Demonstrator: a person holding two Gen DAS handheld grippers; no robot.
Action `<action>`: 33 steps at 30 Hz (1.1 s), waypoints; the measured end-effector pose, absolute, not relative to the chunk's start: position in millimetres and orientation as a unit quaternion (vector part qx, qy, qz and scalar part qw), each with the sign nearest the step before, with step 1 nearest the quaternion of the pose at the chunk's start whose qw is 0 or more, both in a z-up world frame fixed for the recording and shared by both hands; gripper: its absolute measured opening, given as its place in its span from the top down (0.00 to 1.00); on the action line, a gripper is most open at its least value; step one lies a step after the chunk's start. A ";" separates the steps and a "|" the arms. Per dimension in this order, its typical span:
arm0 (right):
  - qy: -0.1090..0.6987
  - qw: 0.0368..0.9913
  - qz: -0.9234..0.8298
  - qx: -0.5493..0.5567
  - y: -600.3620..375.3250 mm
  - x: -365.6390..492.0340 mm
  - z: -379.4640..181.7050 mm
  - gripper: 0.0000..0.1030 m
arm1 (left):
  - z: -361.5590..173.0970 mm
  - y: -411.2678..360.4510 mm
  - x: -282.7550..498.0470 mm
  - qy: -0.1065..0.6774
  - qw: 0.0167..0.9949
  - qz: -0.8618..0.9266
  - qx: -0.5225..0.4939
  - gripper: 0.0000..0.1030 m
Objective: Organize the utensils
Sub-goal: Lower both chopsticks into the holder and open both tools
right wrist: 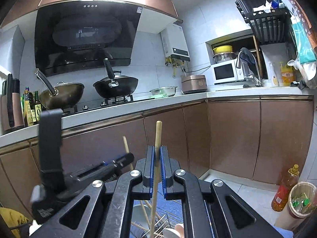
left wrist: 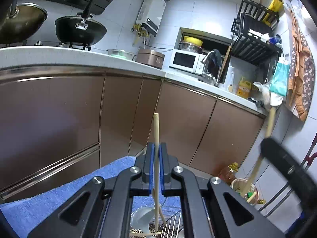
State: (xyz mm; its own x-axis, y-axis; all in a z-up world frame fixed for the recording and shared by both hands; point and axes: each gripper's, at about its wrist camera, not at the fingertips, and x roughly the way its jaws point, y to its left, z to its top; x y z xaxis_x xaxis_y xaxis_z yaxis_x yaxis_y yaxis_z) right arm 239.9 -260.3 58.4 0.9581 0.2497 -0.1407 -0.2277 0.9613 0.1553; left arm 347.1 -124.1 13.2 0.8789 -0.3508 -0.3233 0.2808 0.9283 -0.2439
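My left gripper (left wrist: 156, 145) is shut on a thin wooden stick (left wrist: 156, 130) that stands upright between its blue pads; the stick's lower end reaches down toward a wire rack (left wrist: 172, 228). My right gripper (right wrist: 157, 148) is shut on a thicker wooden handle (right wrist: 158, 132), also upright, with its lower part running under the jaws. In the right wrist view, the left gripper (right wrist: 126, 157) is blurred at lower left with its stick (right wrist: 125, 144) poking up. The left wrist view shows the right gripper (left wrist: 277, 154) as a dark blur at the right, holding its wooden handle (left wrist: 270, 123).
Brown cabinet doors (right wrist: 233, 134) under a white counter (right wrist: 138, 103) fill the view ahead. Two woks (right wrist: 116, 85) sit on the stove. A blue towel (left wrist: 59, 196) lies below left, beside a white spoon (left wrist: 141, 217). An oil bottle (right wrist: 285, 190) and a cup of rubbish (right wrist: 302, 200) stand on the floor.
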 end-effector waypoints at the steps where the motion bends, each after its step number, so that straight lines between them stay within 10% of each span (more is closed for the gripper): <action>1: 0.078 0.987 0.122 0.071 -262.1 239.2 59.3 0.94 | 9.7 -124.3 347.7 0.186 0.964 -0.165 -0.097 0.96; 33: 0.132 0.982 0.109 0.077 -271.6 225.9 9.2 0.89 | -14.1 -107.3 312.6 0.182 0.964 -0.173 -0.083 0.78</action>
